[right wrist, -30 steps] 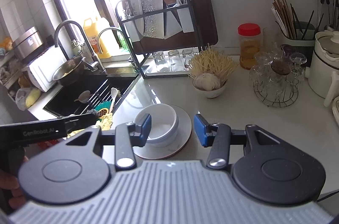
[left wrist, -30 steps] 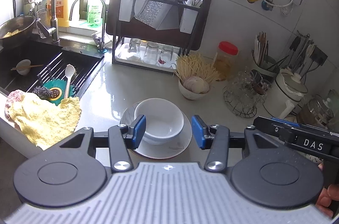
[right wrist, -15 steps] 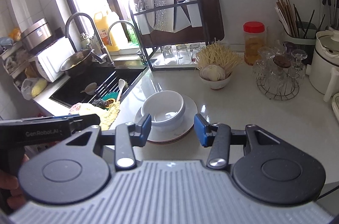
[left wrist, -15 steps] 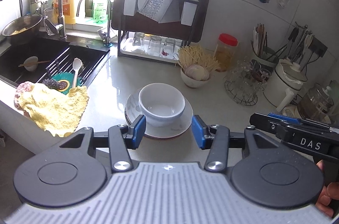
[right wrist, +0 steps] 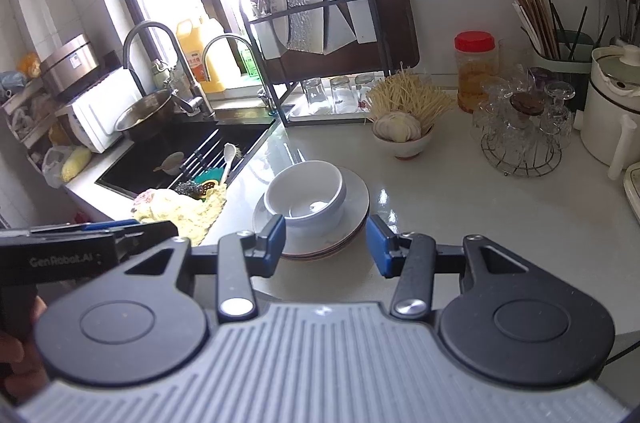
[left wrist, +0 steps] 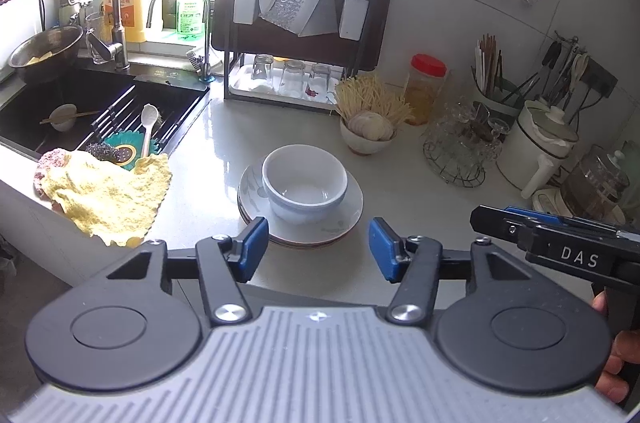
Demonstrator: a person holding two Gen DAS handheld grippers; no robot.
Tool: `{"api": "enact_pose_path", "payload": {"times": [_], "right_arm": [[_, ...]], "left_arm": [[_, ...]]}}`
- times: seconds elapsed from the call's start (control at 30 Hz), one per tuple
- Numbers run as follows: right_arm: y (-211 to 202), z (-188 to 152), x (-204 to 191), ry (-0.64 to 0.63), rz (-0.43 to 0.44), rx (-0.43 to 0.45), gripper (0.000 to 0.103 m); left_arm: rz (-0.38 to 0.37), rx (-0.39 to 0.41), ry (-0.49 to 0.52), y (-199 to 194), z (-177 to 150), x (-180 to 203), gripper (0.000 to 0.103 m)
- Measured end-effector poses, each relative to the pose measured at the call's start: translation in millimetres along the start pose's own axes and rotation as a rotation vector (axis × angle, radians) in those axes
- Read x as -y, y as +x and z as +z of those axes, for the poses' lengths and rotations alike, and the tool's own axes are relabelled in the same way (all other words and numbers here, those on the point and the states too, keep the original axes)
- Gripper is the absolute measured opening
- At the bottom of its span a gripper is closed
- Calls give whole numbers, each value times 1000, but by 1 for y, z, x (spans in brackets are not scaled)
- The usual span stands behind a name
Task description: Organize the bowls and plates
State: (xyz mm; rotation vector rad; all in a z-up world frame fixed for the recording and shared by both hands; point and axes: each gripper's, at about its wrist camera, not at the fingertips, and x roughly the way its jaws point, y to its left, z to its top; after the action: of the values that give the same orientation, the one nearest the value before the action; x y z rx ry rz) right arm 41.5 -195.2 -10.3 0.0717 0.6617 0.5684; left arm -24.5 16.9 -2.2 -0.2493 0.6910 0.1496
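Facing white bowl (left wrist: pixel 305 185) stacked on plates (left wrist: pixel 344 219), near counter edge (left wrist: pixel 320 293)

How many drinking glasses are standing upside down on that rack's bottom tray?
3, side by side in a row on the rack's tray: left glass, middle glass, right glass. The rack's frame might hide more behind them.

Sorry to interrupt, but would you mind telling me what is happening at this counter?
A person is holding two grippers over a kitchen counter, both aimed at a white bowl sitting on a small stack of plates. The left gripper is opening its jaws, with nothing between them. The right gripper is open and empty. Nothing has been picked up yet.
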Motion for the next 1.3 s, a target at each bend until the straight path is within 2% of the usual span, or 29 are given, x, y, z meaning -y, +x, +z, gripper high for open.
{"api": "enact_pose_path", "payload": {"times": [0.07, 0.13, 0.2, 0.33, 0.43, 0.47, 0.5, 0.57, 0.87, 1.17, 1.23, 1.3], "right_arm": [[-1, -2, -1, -10, -8, 0, 48], [-2, -2, -1, -14, -12, 2, 48], [-3, -1, -1, -22, -16, 9, 48], [-5, 3, -2, -35, -27, 18, 48], [-6, 2, -2, -46, -27, 29, 60], [-6, 2, -2, -47, -27, 33, 66], [-5, 3, -1, -44, -27, 35, 76], [-4, 4, 2, -33, -20, 44, 86], [8, 4, 2, -36, -24, 29, 87], [6, 5, 13, -1, -53, 64, 88], [6, 4, 15, 7, -66, 65, 103], [5, 3, 16, 9, -75, 70, 103]], "left_arm": [[0, -6, -10, 1, 0, -2, 68], [19, -11, -19, 1, -1, -3, 79], [41, -19, -20, 2, -1, -3, 85], [52, -19, -6, 2, 1, -2, 93], [60, -20, 8, 2, 2, 0, 96], [64, -21, 12, 2, 3, 0, 96], [67, -20, 15, 3, 4, 0, 97], [76, -18, 15, 4, 6, -1, 97], [69, -43, -1, 11, 6, -2, 98], [74, -56, 21, 18, 6, 1, 98], [81, -58, 27, 19, 7, 3, 98], [80, -63, 29, 21, 8, 3, 98]]}}
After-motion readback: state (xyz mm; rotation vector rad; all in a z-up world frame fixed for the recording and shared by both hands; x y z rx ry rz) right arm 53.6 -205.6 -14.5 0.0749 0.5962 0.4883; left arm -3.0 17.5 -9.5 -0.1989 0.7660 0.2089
